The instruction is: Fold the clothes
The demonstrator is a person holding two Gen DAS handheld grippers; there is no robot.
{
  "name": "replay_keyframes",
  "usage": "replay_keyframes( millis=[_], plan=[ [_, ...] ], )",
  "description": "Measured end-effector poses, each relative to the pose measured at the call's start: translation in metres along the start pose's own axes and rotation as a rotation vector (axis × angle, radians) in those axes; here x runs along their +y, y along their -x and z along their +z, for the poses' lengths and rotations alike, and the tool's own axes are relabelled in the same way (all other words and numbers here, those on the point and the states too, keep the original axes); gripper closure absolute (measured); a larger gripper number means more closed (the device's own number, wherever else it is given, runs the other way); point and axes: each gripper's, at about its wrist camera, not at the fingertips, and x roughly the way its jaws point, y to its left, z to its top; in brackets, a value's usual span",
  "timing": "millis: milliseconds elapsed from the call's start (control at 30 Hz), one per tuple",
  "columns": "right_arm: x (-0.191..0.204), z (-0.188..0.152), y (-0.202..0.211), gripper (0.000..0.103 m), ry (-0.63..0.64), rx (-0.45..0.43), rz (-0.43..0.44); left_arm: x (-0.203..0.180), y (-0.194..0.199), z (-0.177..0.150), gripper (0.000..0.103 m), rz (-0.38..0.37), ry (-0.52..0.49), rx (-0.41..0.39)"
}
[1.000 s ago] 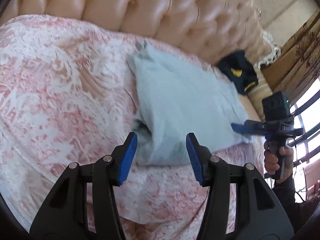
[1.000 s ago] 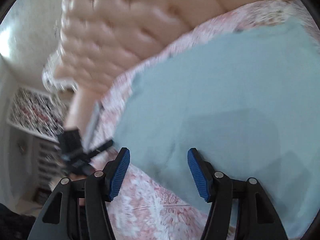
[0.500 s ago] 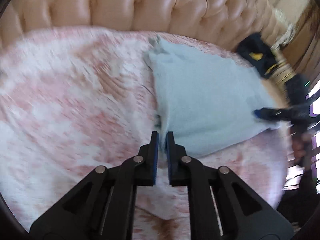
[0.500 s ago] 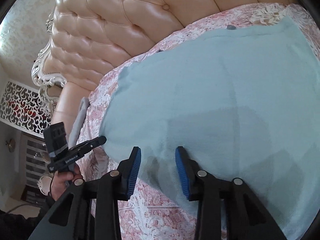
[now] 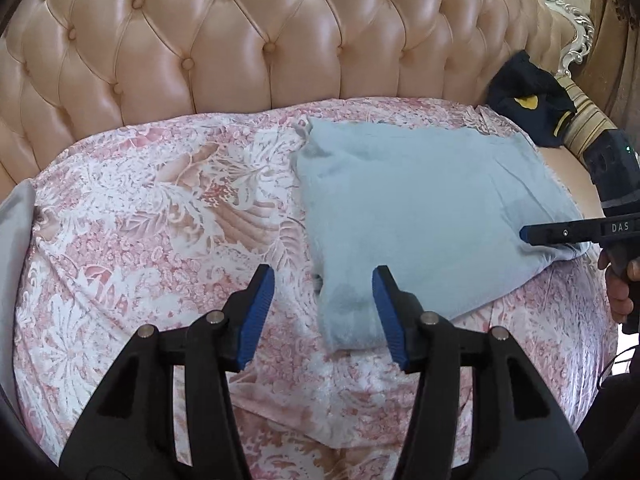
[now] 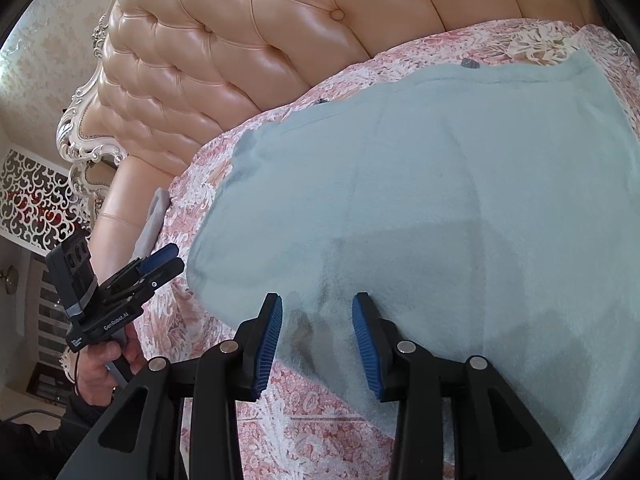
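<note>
The pale blue garment (image 5: 420, 216) lies flat on the floral bedspread (image 5: 160, 220), already doubled at least once by the look of its layered edge, so the step in hand seems to be setting up the next fold.

From the left: a grey cloth (image 5: 14, 248) peeks in at 9 o'clock of the left wrist view, well apart from the work. The left gripper (image 5: 323, 312) stands wide open, empty, its jaws either side of the garment's near corner at 6 o'clock. At 3 o'clock the right gripper (image 5: 532, 235) lies on the garment's far corner; in its own view (image 6: 317, 344) its jaws stand partly open over the hem, gripping nothing.

Next, I judge, both must close on their 2 corners and carry that edge toward the tufted headboard (image 5: 240, 48).

A dark garment (image 5: 528, 100) sits at 1 o'clock beside the headboard, possibly near the landing spot.
</note>
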Motion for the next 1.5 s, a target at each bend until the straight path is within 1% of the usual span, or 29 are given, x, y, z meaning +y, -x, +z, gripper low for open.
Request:
replay_keyframes(
  millis=[133, 300, 400, 500, 567, 600, 633, 667, 700, 767, 867, 1000, 1033, 1067, 1100, 1167, 1200, 1233, 1267, 1367, 1433, 1467, 1500],
  plan=[
    [0.000, 0.001, -0.002, 0.065, -0.001, 0.000, 0.001, -0.003, 0.003, 0.000, 0.048, 0.038, -0.032, -0.006],
    [0.001, 0.001, -0.003, 0.065, 0.001, -0.003, -0.005, -0.006, 0.006, 0.002, 0.048, 0.060, -0.058, -0.010],
    [0.001, 0.001, -0.003, 0.064, 0.001, -0.002, -0.006, -0.008, 0.006, 0.003, 0.048, 0.031, -0.047, -0.005],
    [0.001, 0.002, -0.003, 0.064, 0.002, -0.002, -0.007, -0.006, 0.000, 0.003, 0.047, -0.024, -0.001, 0.020],
    [0.001, 0.002, -0.003, 0.064, 0.003, -0.002, -0.008, 0.001, -0.011, 0.000, 0.045, -0.081, 0.063, 0.072],
    [0.001, 0.002, -0.003, 0.064, 0.004, -0.002, -0.009, 0.003, -0.017, -0.002, 0.045, -0.088, 0.080, 0.094],
    [0.001, 0.002, -0.003, 0.064, 0.006, -0.002, -0.009, 0.005, -0.021, -0.004, 0.058, -0.079, 0.086, 0.112],
    [0.001, 0.002, -0.003, 0.064, 0.008, -0.003, -0.010, 0.007, -0.025, -0.006, 0.073, -0.054, 0.079, 0.124],
    [0.002, 0.002, -0.003, 0.064, 0.011, -0.003, -0.011, 0.009, -0.028, -0.007, 0.091, -0.049, 0.085, 0.139],
    [0.002, 0.001, -0.003, 0.064, 0.012, -0.006, -0.013, 0.015, -0.031, -0.010, 0.091, -0.062, 0.114, 0.156],
    [0.003, 0.001, 0.000, 0.064, 0.008, -0.007, -0.022, 0.017, -0.033, -0.012, 0.090, -0.052, 0.116, 0.170],
    [0.009, -0.001, 0.013, 0.064, 0.026, 0.000, -0.082, 0.019, -0.026, -0.011, 0.076, -0.030, 0.120, 0.177],
    [0.009, -0.002, 0.018, 0.064, 0.035, -0.003, -0.111, 0.020, -0.023, -0.009, 0.075, -0.023, 0.123, 0.173],
    [0.006, -0.002, 0.027, 0.064, 0.042, -0.015, -0.173, 0.022, -0.020, -0.005, 0.075, -0.018, 0.127, 0.161],
    [0.002, -0.002, 0.038, 0.063, 0.031, -0.041, -0.231, 0.024, -0.017, 0.002, 0.075, -0.014, 0.137, 0.140],
    [-0.011, 0.004, 0.065, 0.059, -0.023, -0.125, -0.301, 0.029, -0.016, 0.025, 0.072, -0.043, 0.170, 0.070],
    [-0.017, 0.008, 0.077, 0.056, -0.049, -0.165, -0.332, 0.032, -0.022, 0.039, 0.058, -0.057, 0.189, 0.040],
    [-0.026, 0.014, 0.082, 0.056, -0.069, -0.188, -0.321, 0.035, -0.029, 0.050, 0.045, -0.060, 0.207, 0.025],
    [-0.034, 0.020, 0.087, 0.055, -0.088, -0.212, -0.311, 0.037, -0.039, 0.061, 0.042, -0.067, 0.221, 0.025],
    [-0.060, 0.038, 0.102, 0.055, -0.145, -0.281, -0.281, 0.038, -0.074, 0.087, 0.042, -0.090, 0.243, 0.069],
    [-0.077, 0.050, 0.112, 0.055, -0.183, -0.328, -0.260, 0.037, -0.087, 0.097, 0.042, -0.137, 0.254, 0.078],
    [-0.085, 0.056, 0.117, 0.055, -0.201, -0.348, -0.250, 0.036, -0.094, 0.099, 0.042, -0.141, 0.264, 0.095],
    [-0.090, 0.059, 0.114, 0.055, -0.209, -0.344, -0.245, 0.036, -0.101, 0.100, 0.042, -0.149, 0.274, 0.114]
  ],
)
